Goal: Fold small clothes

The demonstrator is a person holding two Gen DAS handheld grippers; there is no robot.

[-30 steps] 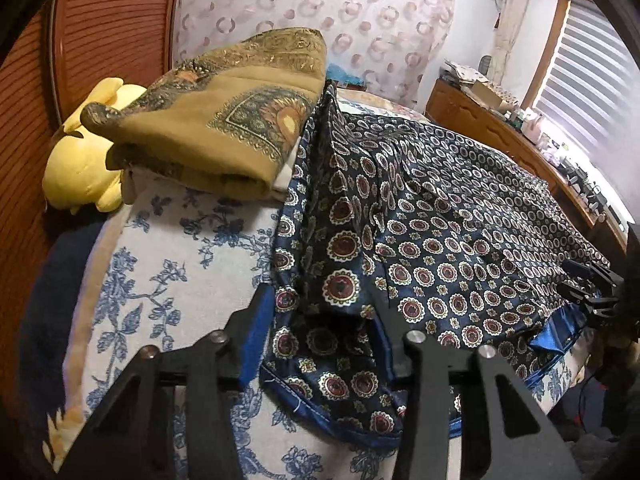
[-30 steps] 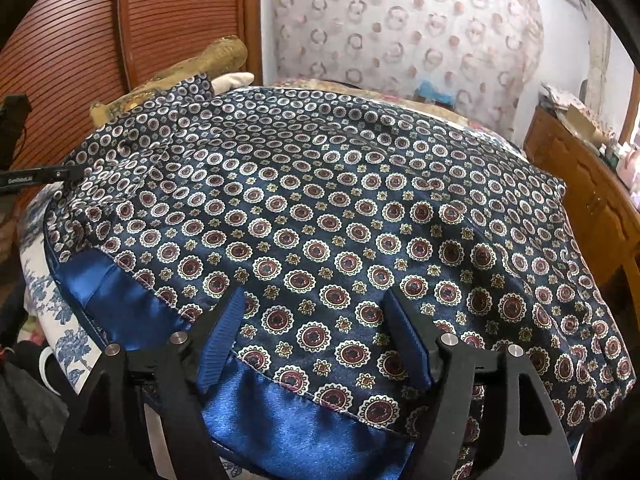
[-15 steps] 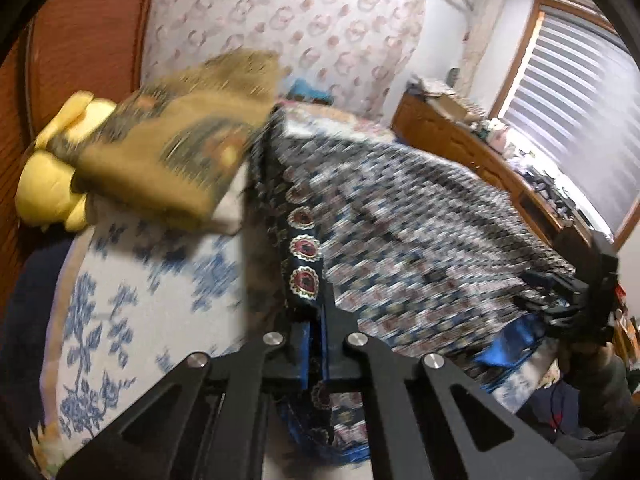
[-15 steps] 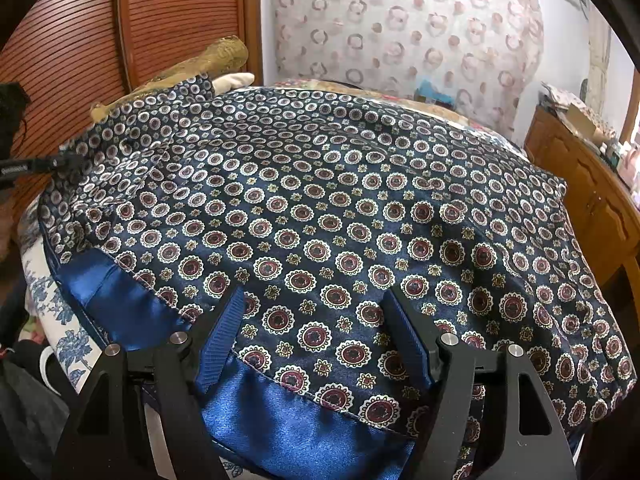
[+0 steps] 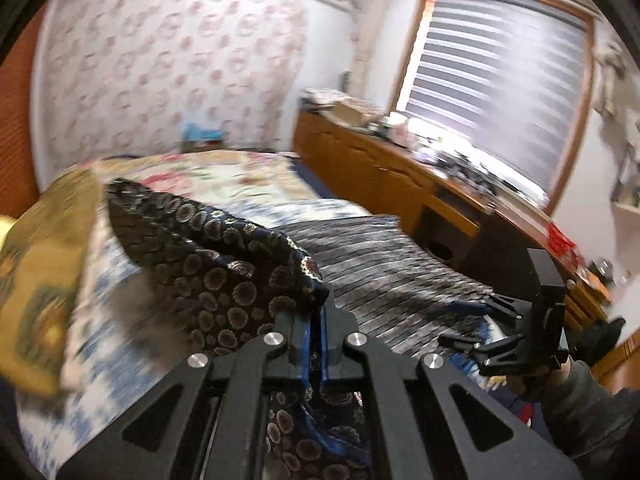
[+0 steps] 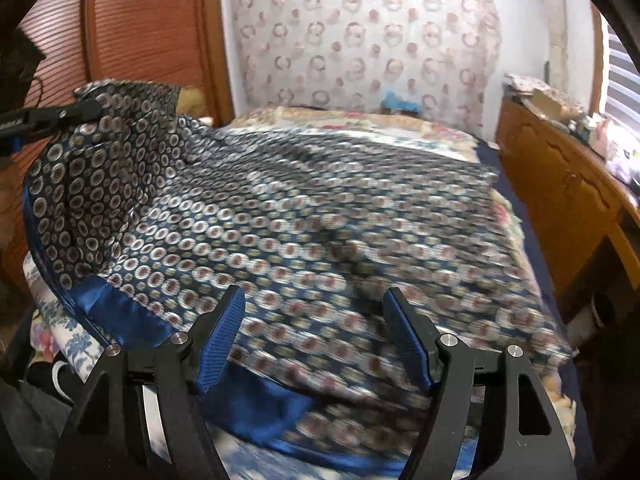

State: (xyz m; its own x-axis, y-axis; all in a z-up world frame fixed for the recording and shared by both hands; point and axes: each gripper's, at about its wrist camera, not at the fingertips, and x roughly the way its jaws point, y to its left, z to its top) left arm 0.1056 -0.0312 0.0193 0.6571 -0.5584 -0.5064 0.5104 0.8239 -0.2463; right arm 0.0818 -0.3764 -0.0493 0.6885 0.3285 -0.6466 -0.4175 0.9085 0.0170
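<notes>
A navy cloth with round medallions and a blue satin hem (image 5: 224, 264) lies spread over the bed. My left gripper (image 5: 314, 312) is shut on one corner of it and holds that corner up off the bed. In the right wrist view the raised corner hangs from the left gripper (image 6: 80, 110) at the far left, and the rest of the cloth (image 6: 320, 208) slopes down from it. My right gripper (image 6: 314, 308) stands open just above the cloth near its blue hem (image 6: 120, 316). Its pads (image 6: 224, 336) are apart from the cloth. It also shows at the cloth's near edge as the right gripper (image 5: 468, 324).
A folded mustard cloth (image 5: 44, 280) lies on the blue-flowered bedsheet (image 5: 104, 364) to the left. A long wooden dresser (image 5: 400, 184) with clutter runs under the window blinds on the right. A reddish wooden wardrobe (image 6: 140, 20) stands behind the bed's left side.
The left gripper shut on the cloth's corner, then rose and swung right with it, so the cloth lifted on that side. The right gripper stayed open and shifted a little over the hem.
</notes>
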